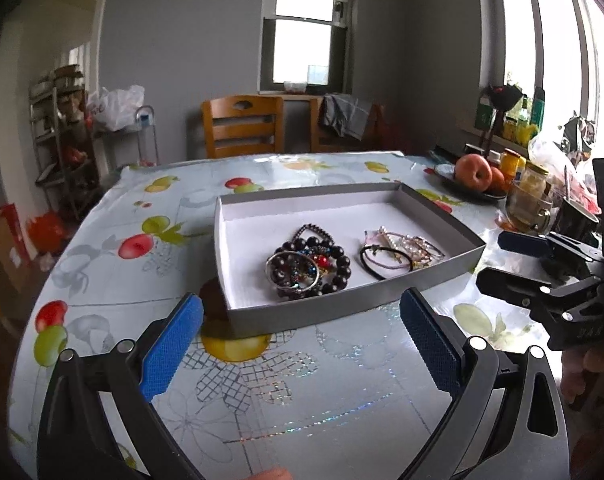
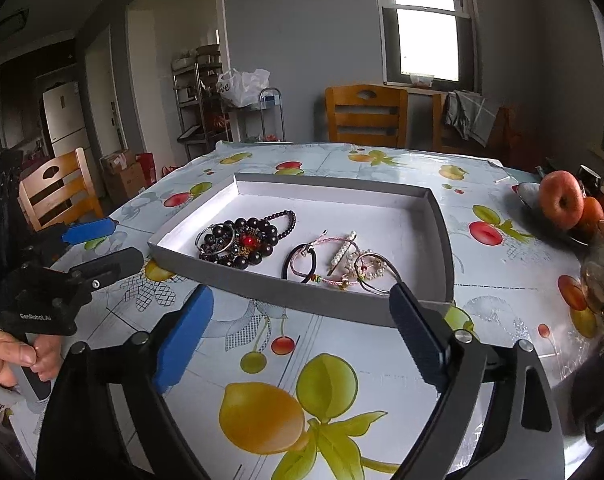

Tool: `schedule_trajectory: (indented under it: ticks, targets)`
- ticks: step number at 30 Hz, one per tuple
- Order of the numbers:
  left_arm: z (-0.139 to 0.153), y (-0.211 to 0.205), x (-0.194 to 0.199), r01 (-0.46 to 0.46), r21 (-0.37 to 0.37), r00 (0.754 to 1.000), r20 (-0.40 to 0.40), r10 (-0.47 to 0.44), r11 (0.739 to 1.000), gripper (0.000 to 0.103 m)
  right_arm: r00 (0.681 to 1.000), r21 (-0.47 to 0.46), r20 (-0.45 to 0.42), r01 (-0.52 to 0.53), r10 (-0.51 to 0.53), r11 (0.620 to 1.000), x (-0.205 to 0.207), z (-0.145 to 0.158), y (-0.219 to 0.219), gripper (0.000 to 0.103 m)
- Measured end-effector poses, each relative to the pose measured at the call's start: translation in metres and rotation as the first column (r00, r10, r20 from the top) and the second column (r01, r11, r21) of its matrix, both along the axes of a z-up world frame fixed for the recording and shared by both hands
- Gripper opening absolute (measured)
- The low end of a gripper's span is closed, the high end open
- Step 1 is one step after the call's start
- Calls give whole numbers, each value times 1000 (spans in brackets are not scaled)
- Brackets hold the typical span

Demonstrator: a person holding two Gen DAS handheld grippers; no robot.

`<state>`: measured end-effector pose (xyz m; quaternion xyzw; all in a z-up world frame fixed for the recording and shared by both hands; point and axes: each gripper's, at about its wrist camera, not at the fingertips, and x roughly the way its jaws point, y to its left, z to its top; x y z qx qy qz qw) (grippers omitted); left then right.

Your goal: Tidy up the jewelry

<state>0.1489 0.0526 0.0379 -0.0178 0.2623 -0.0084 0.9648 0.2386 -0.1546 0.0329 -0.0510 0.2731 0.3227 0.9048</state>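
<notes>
Two piles, dark beads (image 2: 242, 242) and pink bracelets (image 2: 342, 264), sit in tray (image 2: 302, 300) ahead of both empty, wide-open grippers, left gripper (image 1: 302, 344) and right gripper (image 2: 302, 336); sorting looks near done.

My left tongs (image 1: 302, 344) have two black, curved arms, each ending in a flat rectangular pad. The pads (image 1: 170, 348) are bright blue with a fine dimpled texture. Round silver screws sit at the joints behind each pad, and triangular cut-outs open in the black arms further back. My right tongs (image 2: 302, 340) are built the same: black arms, silver screws, and blue textured pads (image 2: 184, 340), of which the other looks darker in shadow. Seen from the side, the left tongs' body is a black block with small silver screws and white lettering reading "GenRobot.AI". My hand (image 2: 12, 356) wraps a grey handle beneath it.
</notes>
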Motion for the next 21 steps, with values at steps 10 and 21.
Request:
schedule_trajectory:
  ticks: [10, 21]
  targets:
    - [3, -6, -6, 12, 14, 999, 32, -13, 1000, 98, 998, 13, 50, 26, -27, 1000, -9, 2, -5, 97]
    - [3, -10, -7, 25, 24, 999, 36, -26, 999, 98, 998, 15, 52, 34, -35, 999, -9, 3, -6, 97]
